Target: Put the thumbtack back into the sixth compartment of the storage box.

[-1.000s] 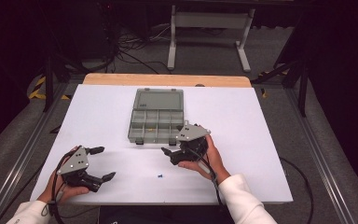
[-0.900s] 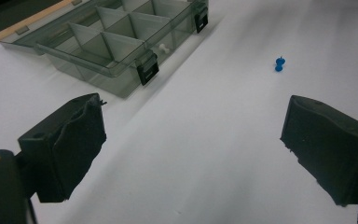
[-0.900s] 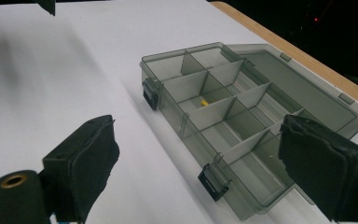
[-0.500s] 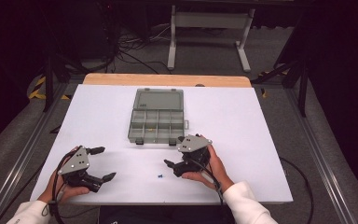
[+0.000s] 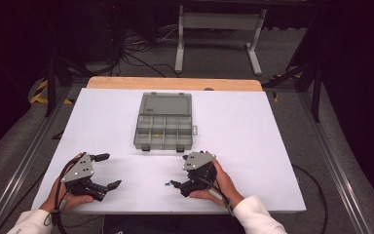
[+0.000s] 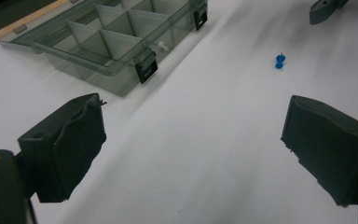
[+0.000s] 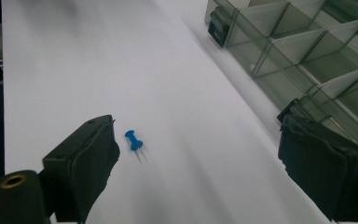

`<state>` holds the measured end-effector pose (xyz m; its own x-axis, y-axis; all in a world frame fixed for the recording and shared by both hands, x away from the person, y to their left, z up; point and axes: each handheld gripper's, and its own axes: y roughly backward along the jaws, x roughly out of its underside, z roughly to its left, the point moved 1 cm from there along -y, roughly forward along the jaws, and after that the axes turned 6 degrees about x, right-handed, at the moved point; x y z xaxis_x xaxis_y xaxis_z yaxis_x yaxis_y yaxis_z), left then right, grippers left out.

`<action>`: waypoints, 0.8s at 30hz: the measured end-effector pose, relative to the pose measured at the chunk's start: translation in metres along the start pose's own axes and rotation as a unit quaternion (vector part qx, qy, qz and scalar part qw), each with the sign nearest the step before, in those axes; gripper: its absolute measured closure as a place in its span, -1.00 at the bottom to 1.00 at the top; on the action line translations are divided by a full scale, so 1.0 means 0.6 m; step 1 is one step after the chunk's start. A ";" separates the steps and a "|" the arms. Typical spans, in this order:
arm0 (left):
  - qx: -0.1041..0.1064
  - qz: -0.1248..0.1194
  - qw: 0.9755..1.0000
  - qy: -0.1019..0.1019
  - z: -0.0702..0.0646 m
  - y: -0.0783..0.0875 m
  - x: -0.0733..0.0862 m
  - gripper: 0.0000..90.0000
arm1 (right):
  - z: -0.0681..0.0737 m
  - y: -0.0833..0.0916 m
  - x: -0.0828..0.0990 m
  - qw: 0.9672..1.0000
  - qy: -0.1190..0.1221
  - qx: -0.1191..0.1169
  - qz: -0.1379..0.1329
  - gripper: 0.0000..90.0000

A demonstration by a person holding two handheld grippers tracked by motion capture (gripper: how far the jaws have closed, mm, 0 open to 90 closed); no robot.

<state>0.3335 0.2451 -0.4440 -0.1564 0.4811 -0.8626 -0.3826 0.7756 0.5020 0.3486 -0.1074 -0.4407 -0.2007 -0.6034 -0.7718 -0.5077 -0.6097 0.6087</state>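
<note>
- Hovering low, right gripper, jaws spread, brackets blue pushpin on counter; likely lining up a pinch.
- Left gripper open, idle, near-left.
- Organizer box lid open, presumably awaiting pin.

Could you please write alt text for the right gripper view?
A small blue push pin lies on the white table just beside one pad of the open right gripper. A clear grey compartment box sits open at upper right.

high view: above, facing forward-down | gripper views: low, close over table | shared: blue pushpin, organizer box
</note>
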 end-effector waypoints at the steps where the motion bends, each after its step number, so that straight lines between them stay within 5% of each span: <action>1: 0.000 0.000 1.000 0.000 0.000 0.000 0.000 -0.85 | 0.002 -0.001 0.001 1.000 0.000 -0.004 0.001 -0.74; 7: -0.001 0.001 1.000 -0.001 0.000 0.000 0.000 -0.85 | 0.013 -0.010 0.007 1.000 0.005 -0.006 0.010 -0.71; 24: 0.001 0.006 1.000 -0.005 -0.001 -0.004 0.000 -0.85 | 0.032 -0.041 0.008 0.998 0.012 -0.057 0.038 -0.31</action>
<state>0.3336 0.2431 -0.4451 -0.1526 0.4942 -0.8559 -0.3783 0.7708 0.5125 0.3442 -0.0855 -0.4628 -0.2144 -0.6611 -0.7190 -0.3922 -0.6159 0.6832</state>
